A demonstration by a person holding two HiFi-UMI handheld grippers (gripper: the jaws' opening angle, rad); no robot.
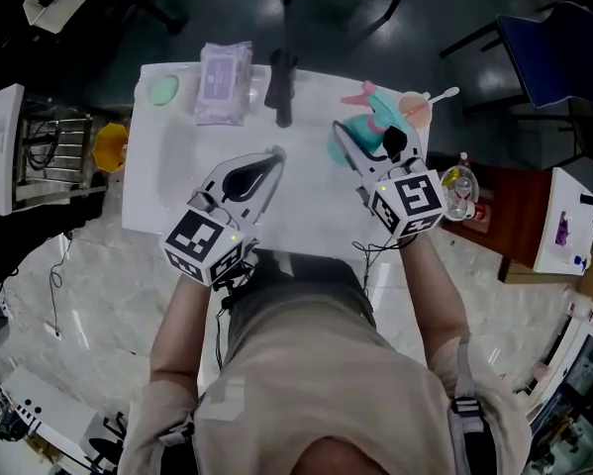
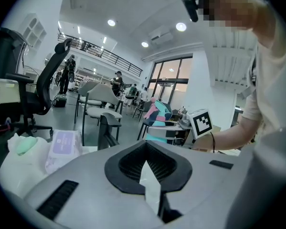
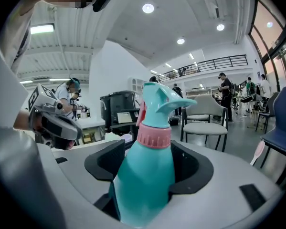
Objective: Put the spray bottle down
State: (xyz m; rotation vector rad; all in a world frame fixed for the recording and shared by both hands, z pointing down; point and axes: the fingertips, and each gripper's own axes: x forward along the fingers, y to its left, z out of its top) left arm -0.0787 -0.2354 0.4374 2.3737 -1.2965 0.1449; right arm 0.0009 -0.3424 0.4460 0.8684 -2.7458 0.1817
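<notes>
The teal spray bottle (image 1: 373, 127) with a pink collar and trigger head stands upright between the jaws of my right gripper (image 1: 360, 148), which is shut on its body (image 3: 145, 171) over the table's right part. I cannot tell whether its base touches the table. From the left gripper view the bottle (image 2: 157, 116) shows beside the right gripper's marker cube. My left gripper (image 1: 272, 158) hovers over the middle of the white table (image 1: 177, 206), jaws together (image 2: 150, 175); only a thin white sliver shows between the pads.
Along the table's far edge lie a green round pad (image 1: 162, 90), a pack of wipes (image 1: 224, 82), a black object (image 1: 281, 85) and a cup with a spoon (image 1: 415, 107). A low brown stand with a bottle (image 1: 461, 188) is right of the table. Chairs stand beyond.
</notes>
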